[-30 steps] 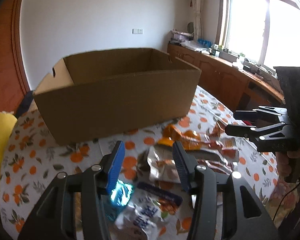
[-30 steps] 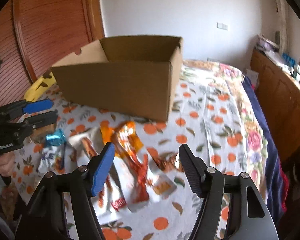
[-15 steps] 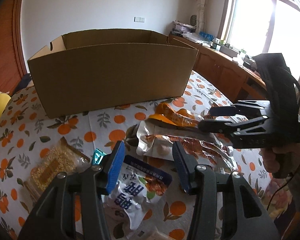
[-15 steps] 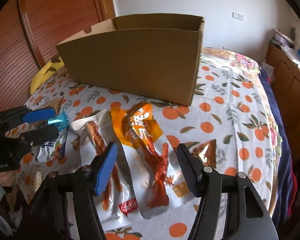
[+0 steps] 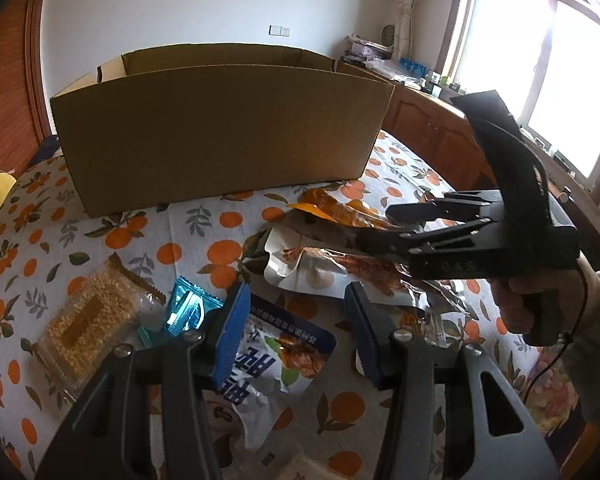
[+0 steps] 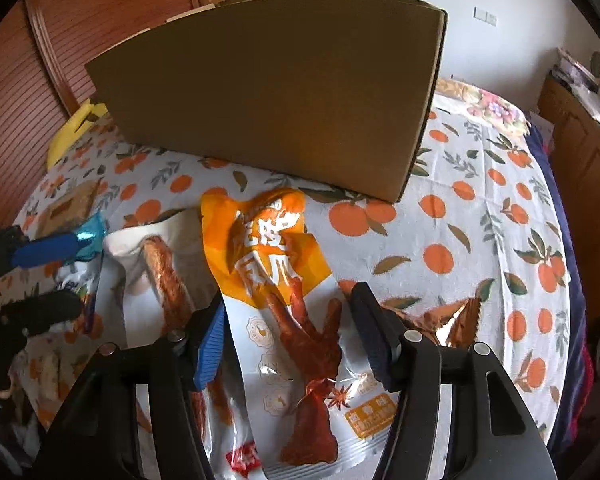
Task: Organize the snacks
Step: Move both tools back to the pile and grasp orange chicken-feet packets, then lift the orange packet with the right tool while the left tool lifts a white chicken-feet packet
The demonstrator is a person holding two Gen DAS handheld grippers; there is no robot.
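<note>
A: What surface is seen under everything?

B: A bed or table, which cannot be told, is covered by a white cloth printed with oranges and leaves (image 5: 204, 236).

A: What is laid directly on it?

B: A cardboard box (image 5: 220, 136) is set at the far side. Nearer, an orange-topped chicken-feet packet (image 6: 284, 292) is spread flat, with a white sausage-stick packet (image 6: 156, 272) beside it and partly overlapped by it. A blue-and-white pouch (image 5: 276, 364), a small teal wrapper (image 5: 188, 308) and a clear pack of golden grain bar (image 5: 88, 316) are laid to the left. A copper foil wrapper (image 6: 448, 320) is seen on the right.
</note>
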